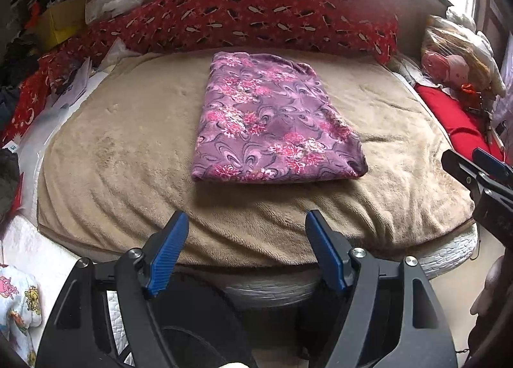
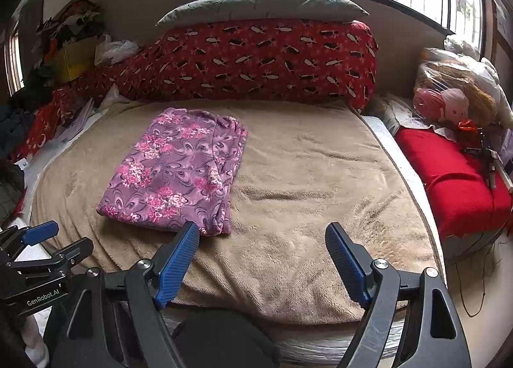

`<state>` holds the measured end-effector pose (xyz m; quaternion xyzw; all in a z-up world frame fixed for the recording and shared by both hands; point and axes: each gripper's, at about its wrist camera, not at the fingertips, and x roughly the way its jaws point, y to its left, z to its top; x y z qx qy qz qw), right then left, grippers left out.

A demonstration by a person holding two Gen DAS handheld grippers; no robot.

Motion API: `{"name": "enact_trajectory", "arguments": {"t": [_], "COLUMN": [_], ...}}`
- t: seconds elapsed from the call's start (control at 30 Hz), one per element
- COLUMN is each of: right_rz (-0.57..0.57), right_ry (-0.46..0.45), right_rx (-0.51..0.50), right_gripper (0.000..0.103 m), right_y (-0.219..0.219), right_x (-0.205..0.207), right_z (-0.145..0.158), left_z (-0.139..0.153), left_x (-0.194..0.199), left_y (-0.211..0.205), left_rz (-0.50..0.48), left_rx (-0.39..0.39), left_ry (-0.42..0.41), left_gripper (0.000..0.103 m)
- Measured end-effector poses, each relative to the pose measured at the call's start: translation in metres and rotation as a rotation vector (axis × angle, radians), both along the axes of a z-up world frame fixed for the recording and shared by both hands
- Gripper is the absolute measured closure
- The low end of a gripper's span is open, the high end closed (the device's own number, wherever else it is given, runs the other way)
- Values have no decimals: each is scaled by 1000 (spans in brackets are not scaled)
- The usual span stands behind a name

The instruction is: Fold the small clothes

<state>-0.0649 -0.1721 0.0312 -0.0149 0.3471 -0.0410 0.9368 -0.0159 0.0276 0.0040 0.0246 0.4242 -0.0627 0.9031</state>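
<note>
A purple floral garment [image 1: 272, 121] lies folded into a neat rectangle on the tan blanket [image 1: 128, 156]. In the right wrist view the same garment [image 2: 179, 169] sits left of centre. My left gripper [image 1: 247, 223] hovers over the blanket's near edge, short of the garment, open with nothing between its blue fingers. My right gripper [image 2: 263, 236] is open and empty too, its left finger [image 2: 179, 259] just in front of the garment's near right corner. Each gripper shows at the edge of the other's view: right gripper [image 1: 481, 172], left gripper [image 2: 41, 239].
A red patterned pillow roll [image 2: 263, 57] and a grey pillow [image 2: 263, 5] lie at the back under a window. A red cloth [image 2: 455, 182] and bagged toys [image 2: 449, 95] are at the right. Piled clothes and a yellow box [image 1: 61, 21] crowd the left.
</note>
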Motion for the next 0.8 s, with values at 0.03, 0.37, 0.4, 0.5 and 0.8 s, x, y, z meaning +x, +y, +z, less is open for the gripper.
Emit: {"name": "enact_trajectory", "arguments": {"t": [0.03, 0.37, 0.4, 0.5, 0.8], "right_rz": [0, 2, 4, 7, 7], "right_ry": [0, 13, 13, 18, 16], "right_rx": [0, 10, 10, 11, 8], "right_gripper": [20, 20, 20, 20, 20], "right_y": [0, -1, -1, -2, -2], "right_x": [0, 1, 2, 3, 6], "right_z": [0, -2, -2, -3, -3], "left_z": [0, -1, -1, 2, 5], "left_x": [0, 0, 0, 0, 1], "left_y": [0, -3, -3, -2, -7], "left_rz": [0, -11, -13, -27, -42], "left_rx": [3, 9, 9, -9, 7], "left_ry": [0, 10, 10, 3, -10], "left_gripper": [28, 28, 28, 28, 28]}}
